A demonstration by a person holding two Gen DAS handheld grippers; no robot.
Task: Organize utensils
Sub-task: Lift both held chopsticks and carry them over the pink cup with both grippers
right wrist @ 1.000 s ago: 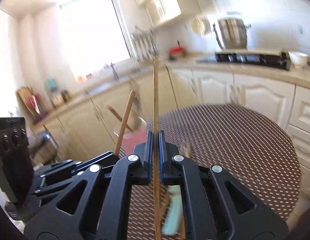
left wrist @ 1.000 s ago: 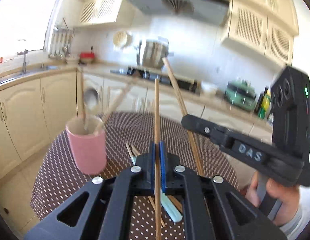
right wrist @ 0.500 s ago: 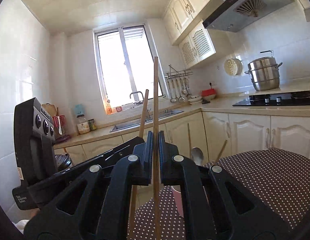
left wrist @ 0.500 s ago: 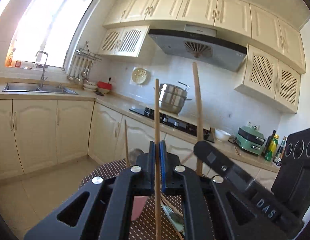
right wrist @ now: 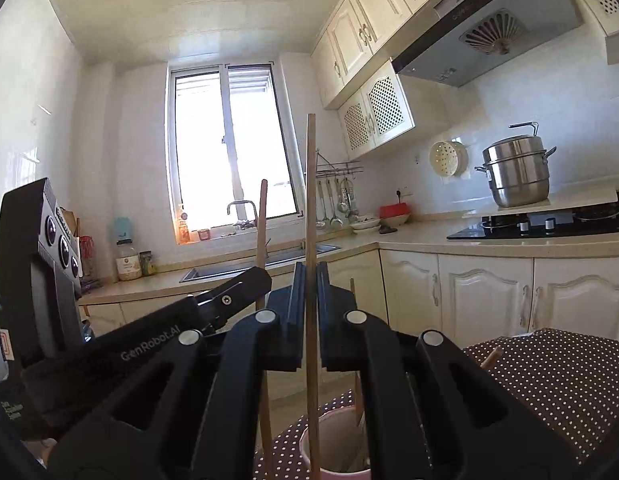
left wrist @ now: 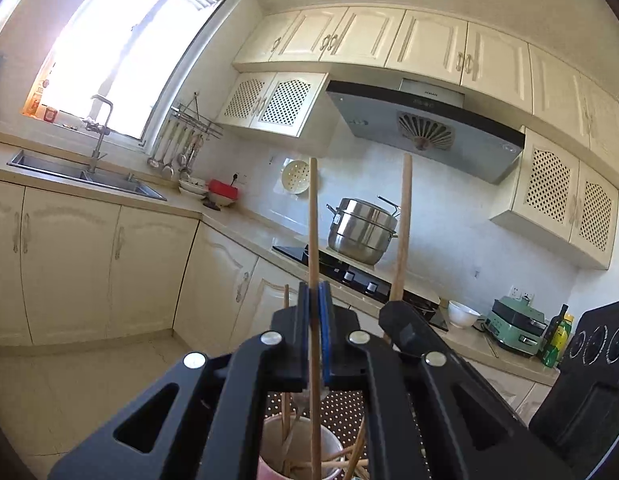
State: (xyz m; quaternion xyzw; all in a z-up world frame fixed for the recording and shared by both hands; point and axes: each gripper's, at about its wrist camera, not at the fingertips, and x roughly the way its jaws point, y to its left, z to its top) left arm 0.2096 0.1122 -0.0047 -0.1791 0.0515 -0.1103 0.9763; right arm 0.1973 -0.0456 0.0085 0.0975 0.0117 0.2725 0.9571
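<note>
Brown dotted tablecloth (right wrist: 557,376) at 4 o'clock | pink cup (right wrist: 337,446) at 6 o'clock, holding utensils | left gripper (left wrist: 314,312) pinching upright wooden chopstick (left wrist: 313,216) | right gripper (right wrist: 308,292) pinching second chopstick (right wrist: 310,184), above cup

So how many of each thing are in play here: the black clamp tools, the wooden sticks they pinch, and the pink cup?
Black hand-held clamps: 2, the left gripper and the right gripper
Thin wooden sticks clamped upright: 2, the left chopstick and the right chopstick
Round pink cup: 1
Total: 5. Utensils already inside the cup are too hidden to count.
</note>
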